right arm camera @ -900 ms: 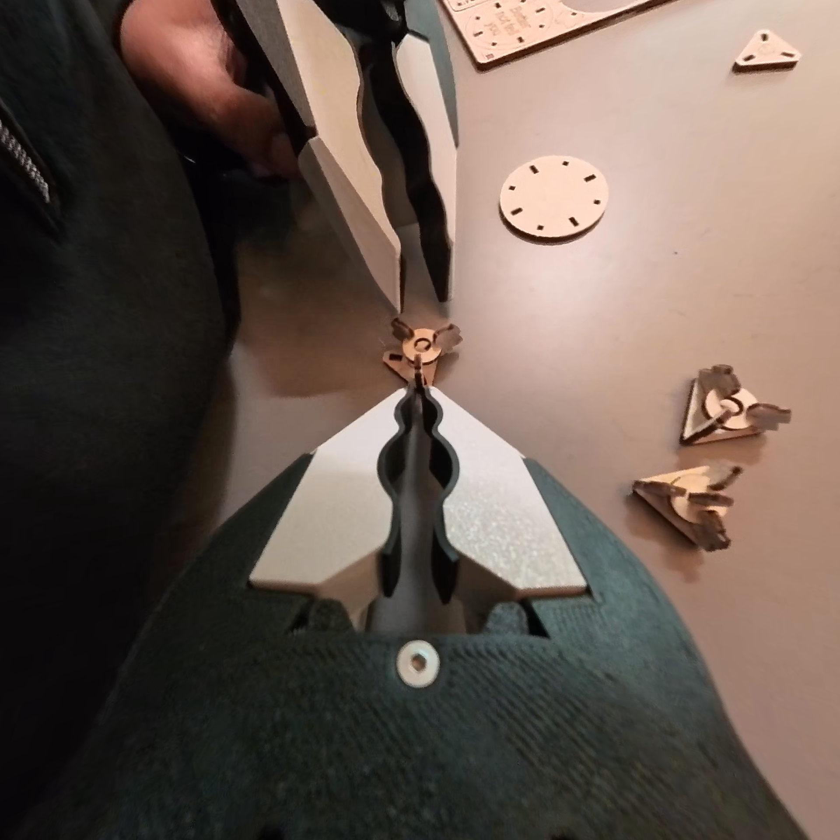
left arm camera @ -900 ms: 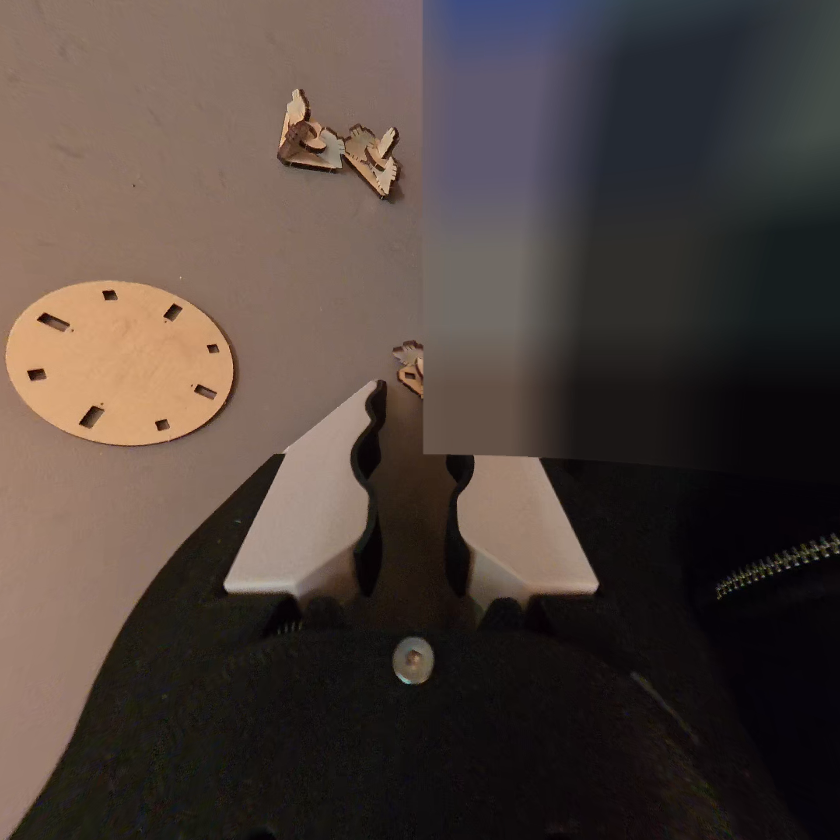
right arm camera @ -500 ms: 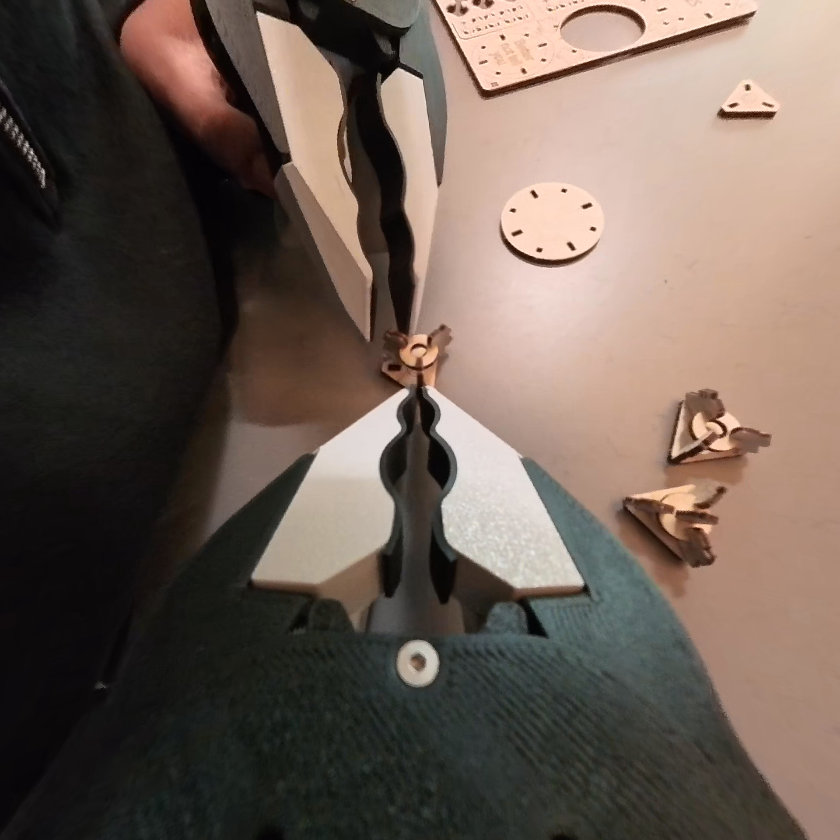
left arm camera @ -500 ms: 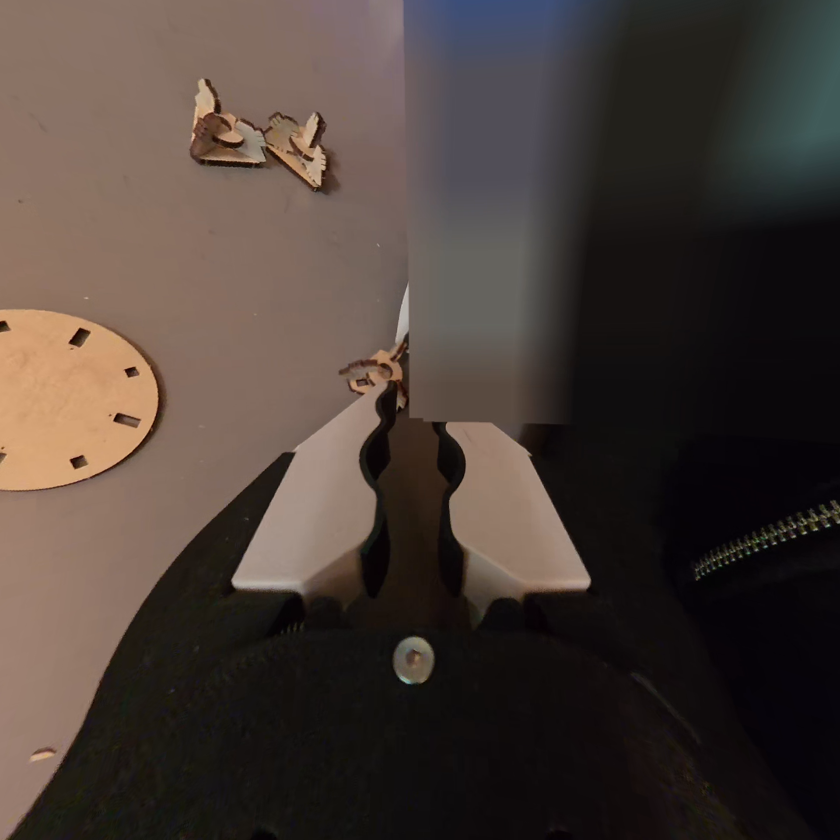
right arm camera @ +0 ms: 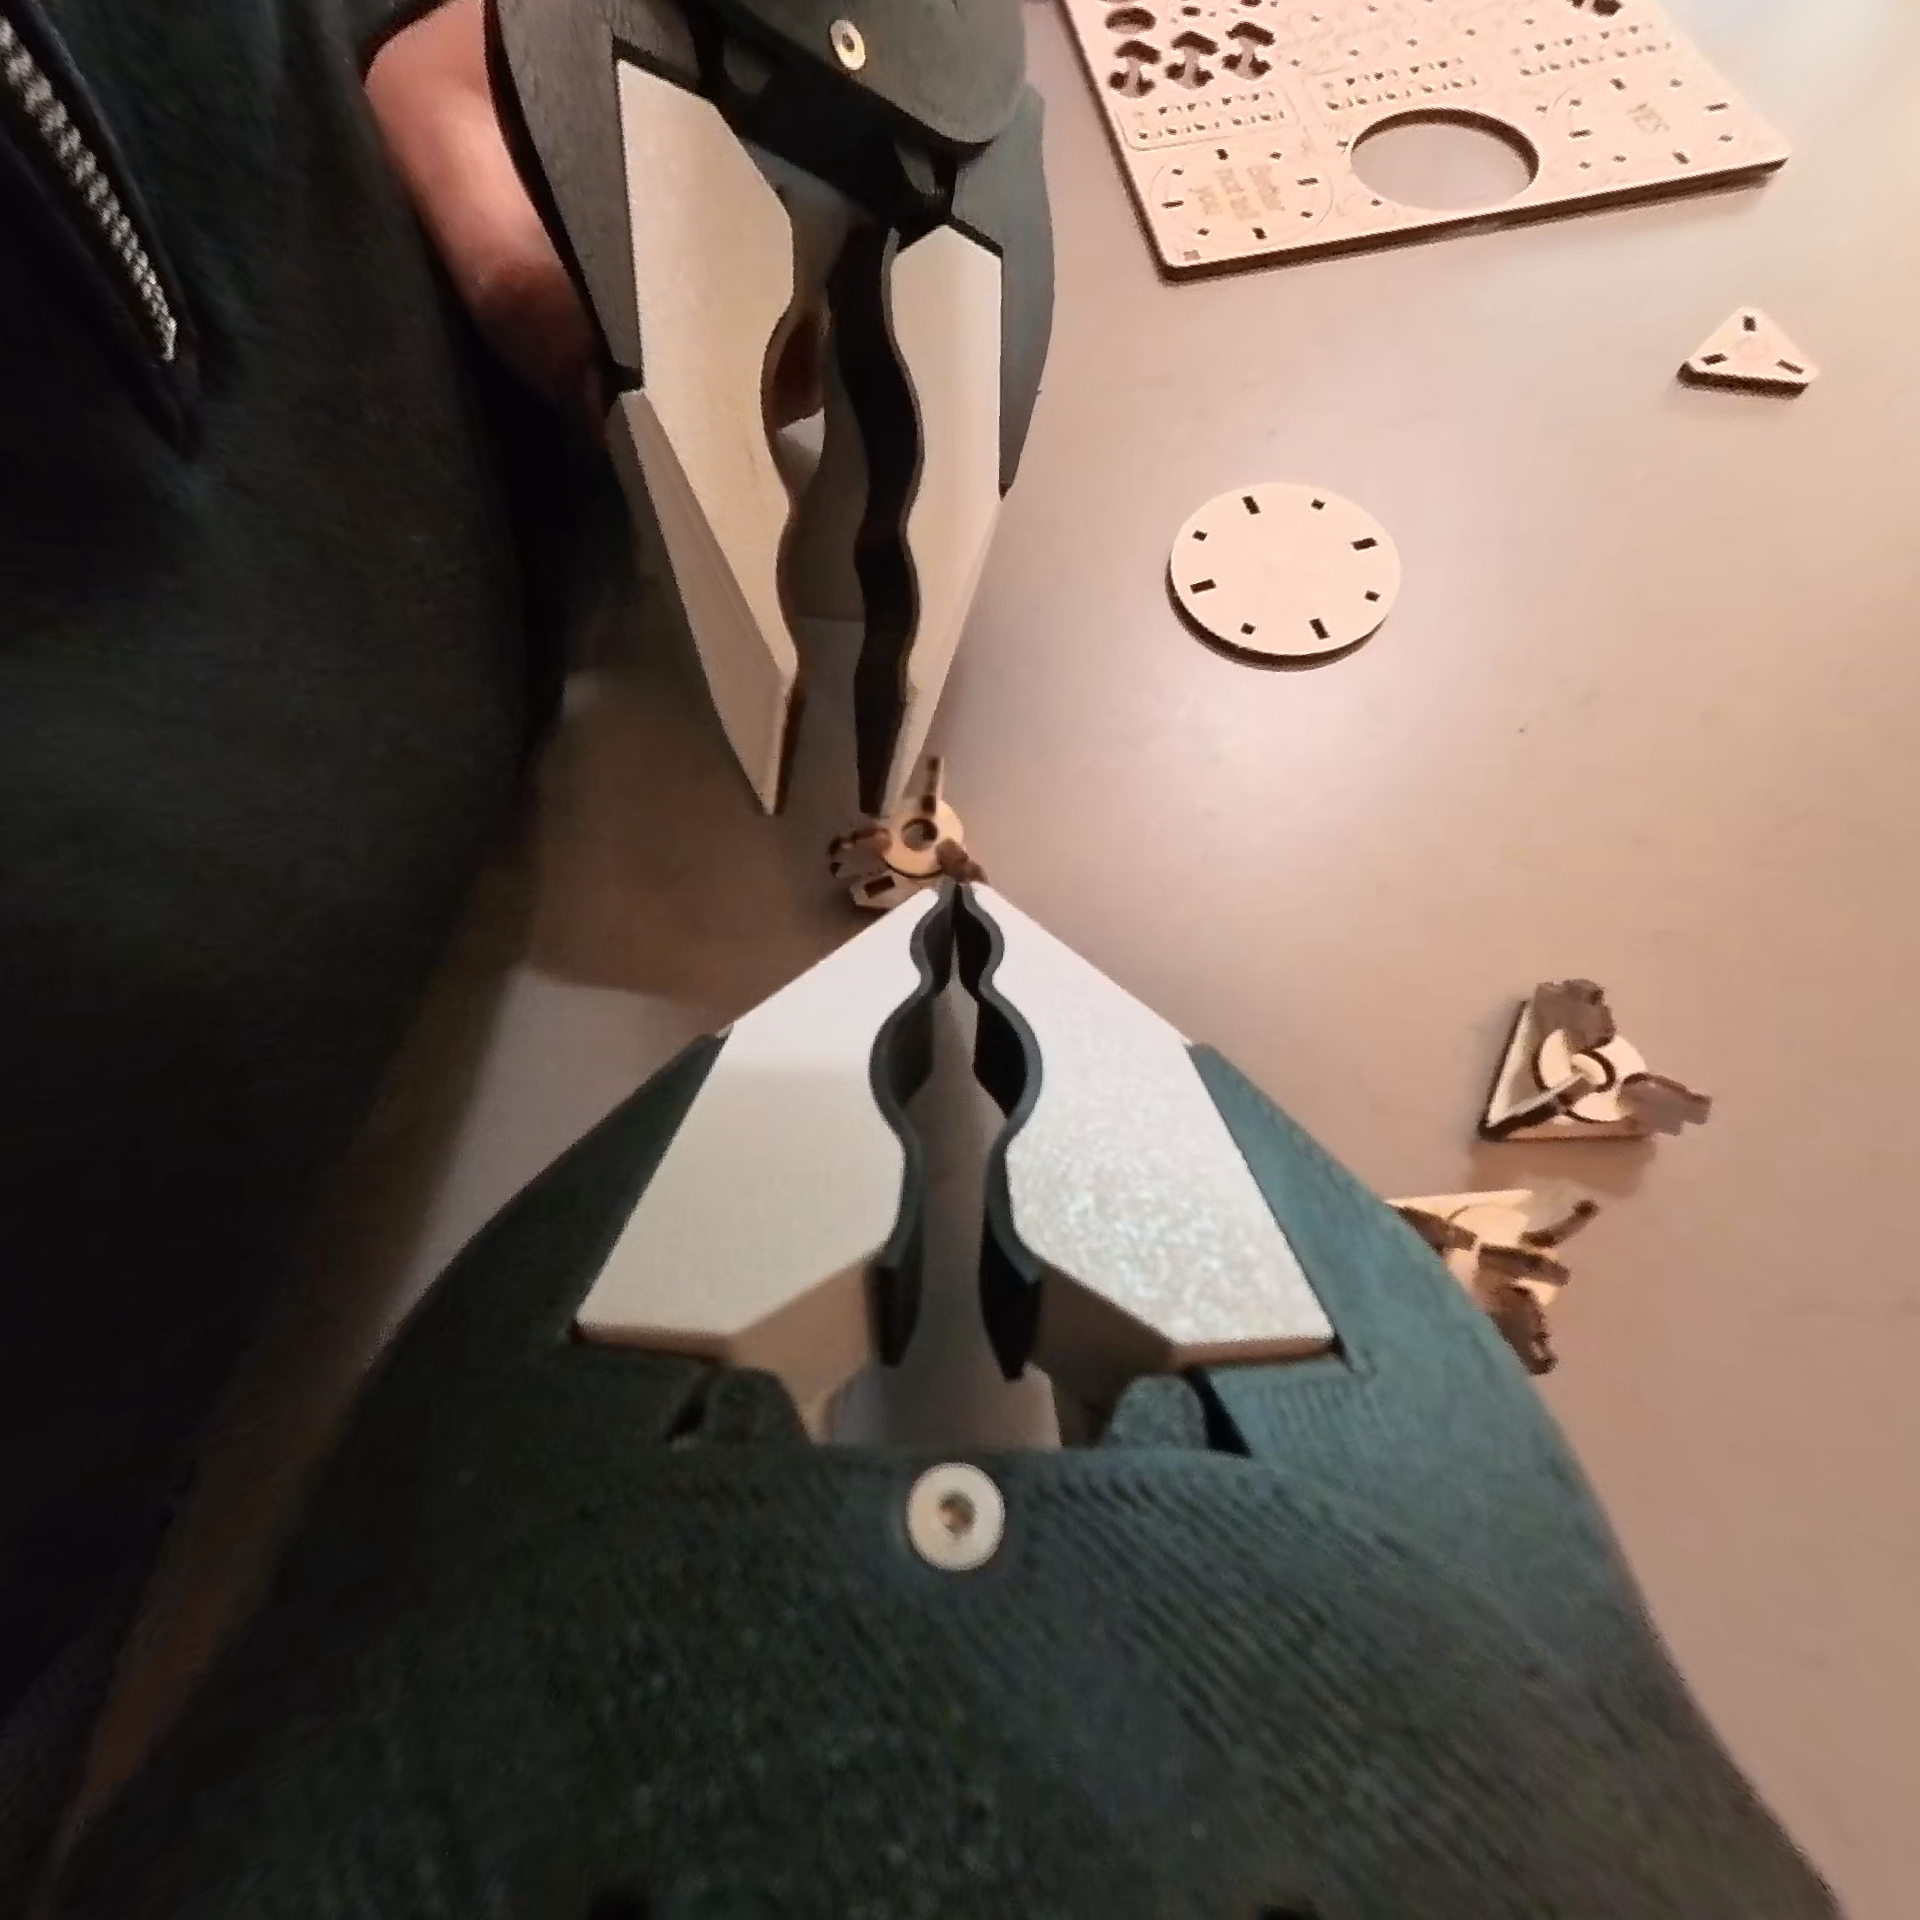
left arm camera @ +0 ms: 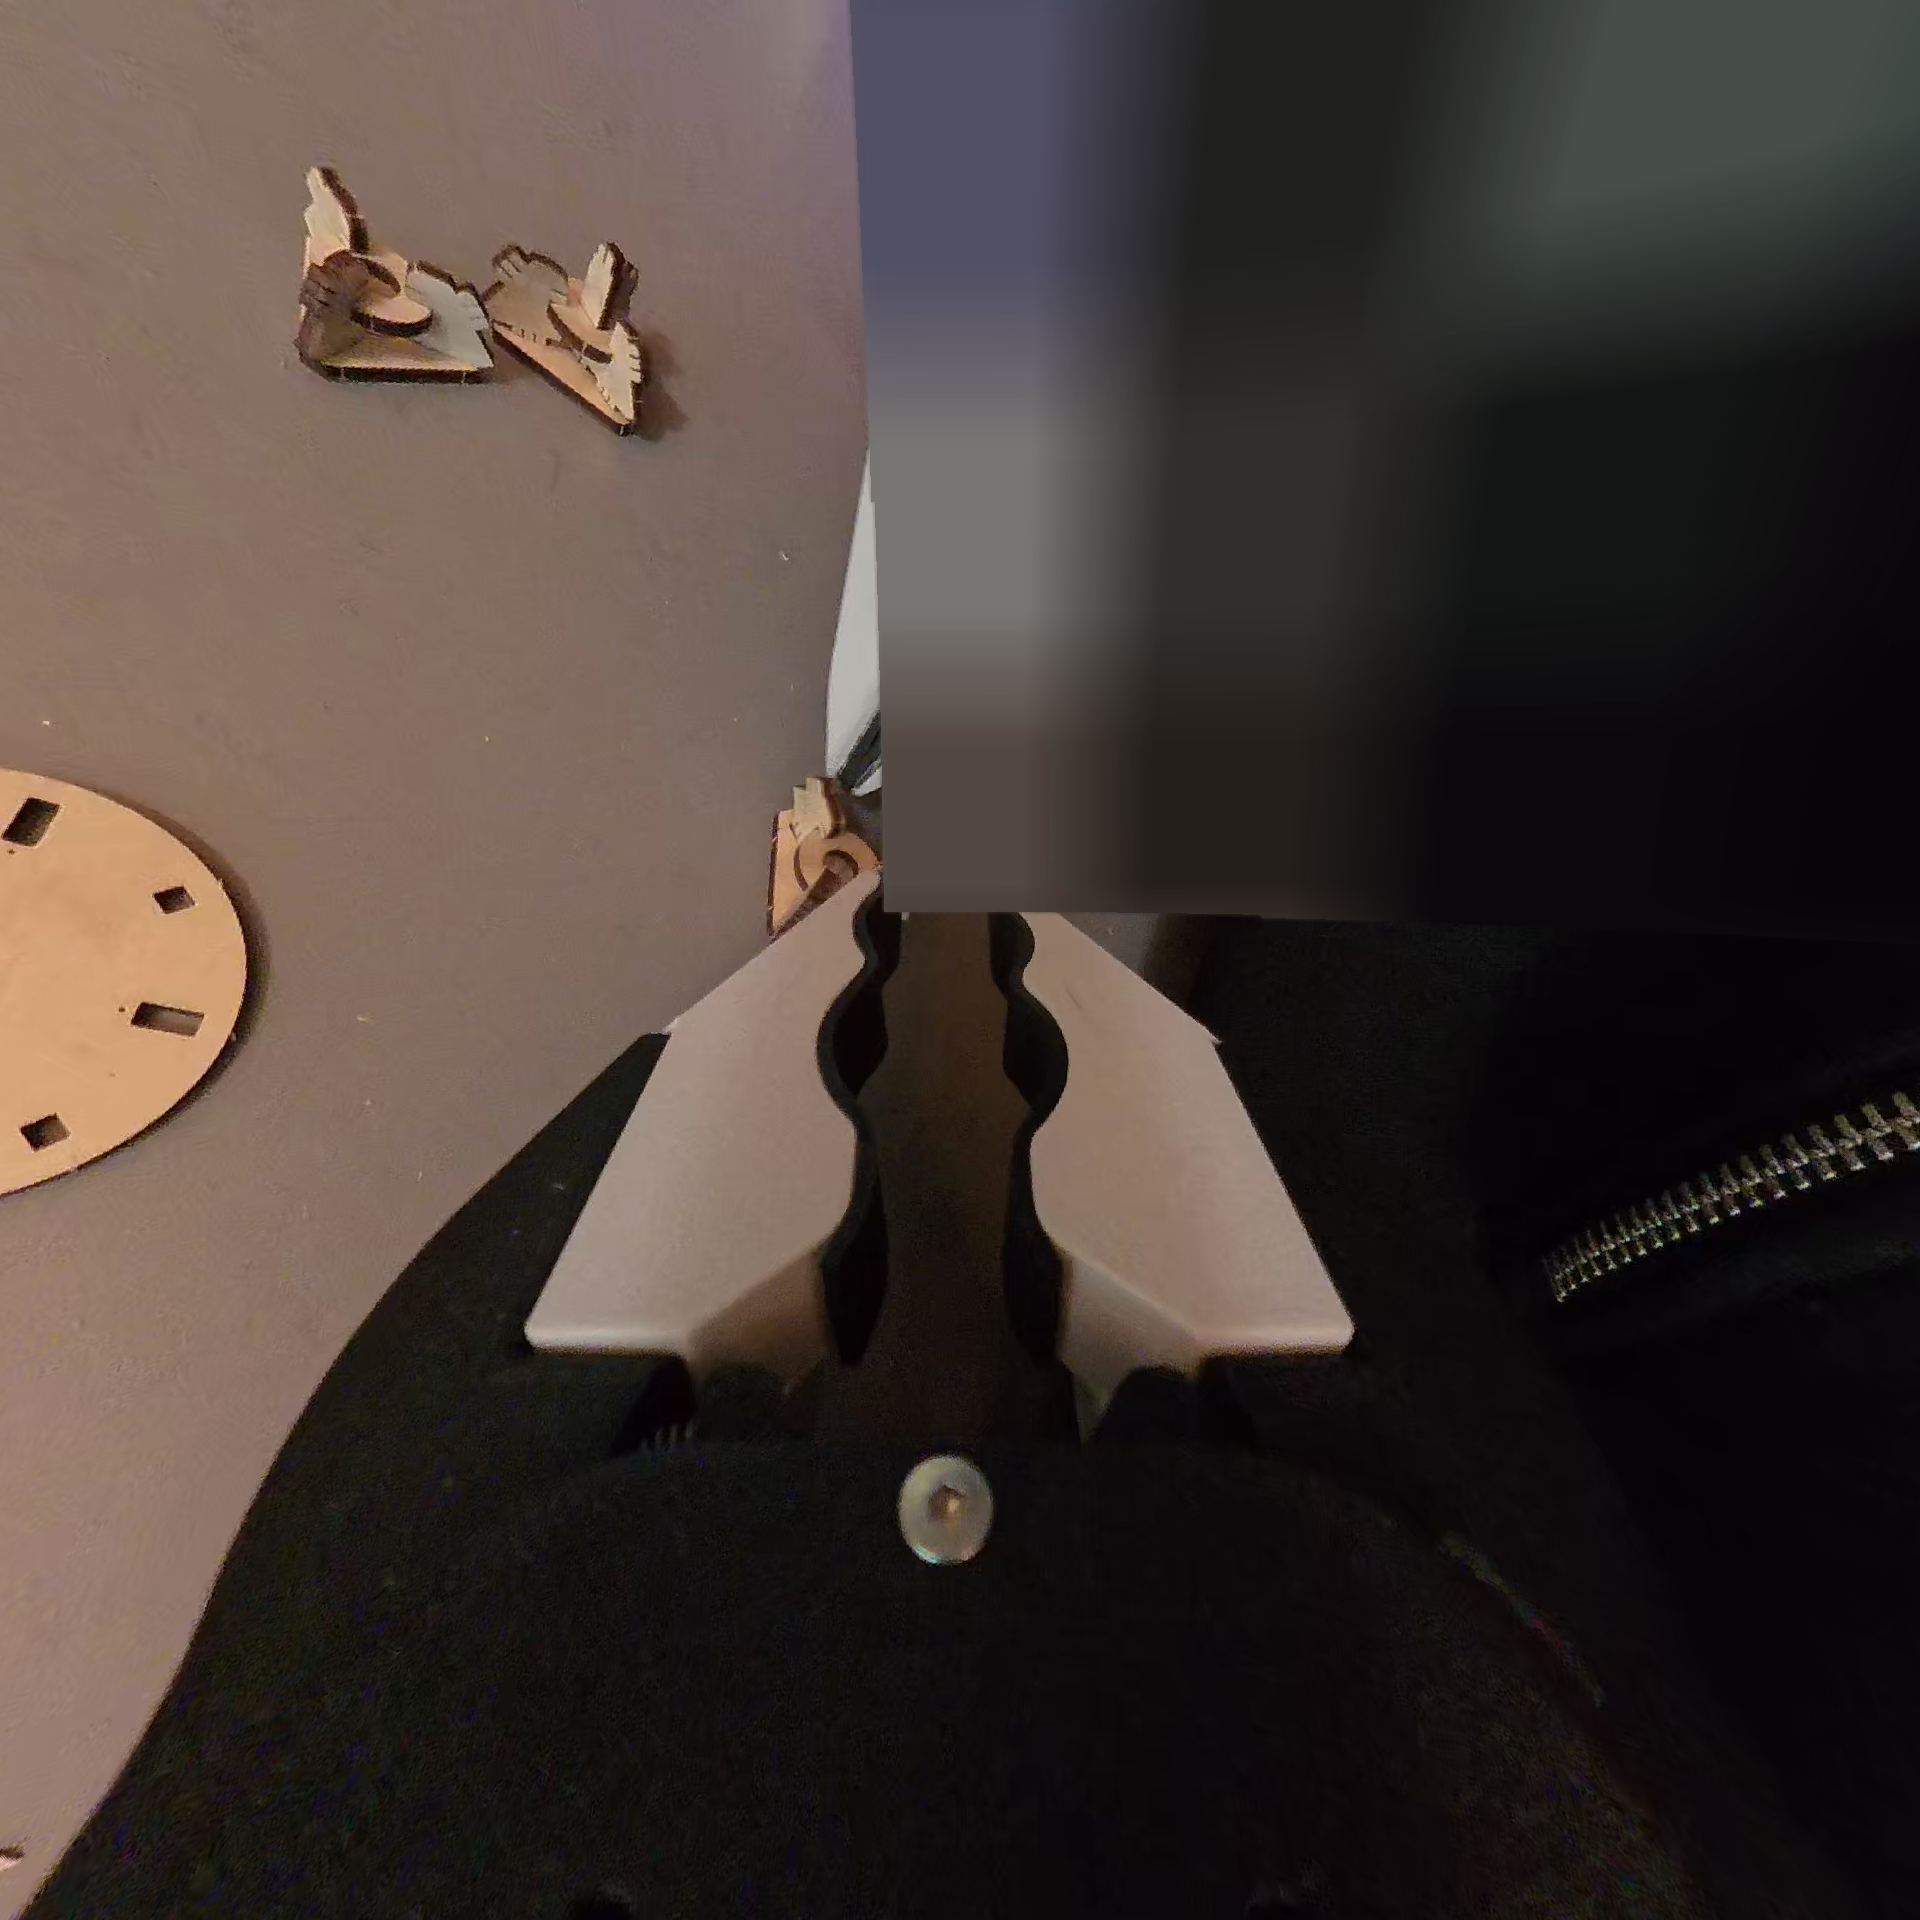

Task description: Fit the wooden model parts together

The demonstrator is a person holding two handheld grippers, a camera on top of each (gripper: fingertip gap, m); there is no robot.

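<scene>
Now the left hand-held gripper point(right arm camera: 831, 805) stands wider, jaws parted and holding nothing, one tip beside the wooden piece point(right arm camera: 902, 857); the right hand-held gripper point(right arm camera: 956, 902) stays shut on its edge. Desk point(right arm camera: 1299, 883) rightward lies open.

A hobby bench or maker's worktable, by the look of it: a plain grey table point(right arm camera: 1351, 935) strewn with laser-cut plywood. At one o'clock in the right wrist view lies a cut sheet point(right arm camera: 1455, 197), punched through with a round hole and rows of small slots, scorched edges showing. Just below it sits a slotted disc point(right arm camera: 1285, 571), and off at two o'clock a small triangle point(right arm camera: 1749, 364). At three o'clock, two half-built triangular assemblies point(right arm camera: 1569, 1081), tabs slotted together. A person in a dark zipped jacket point(right arm camera: 208, 727) sits close against the table edge at nine o'clock. Dim, warm indoor light throughout.
</scene>
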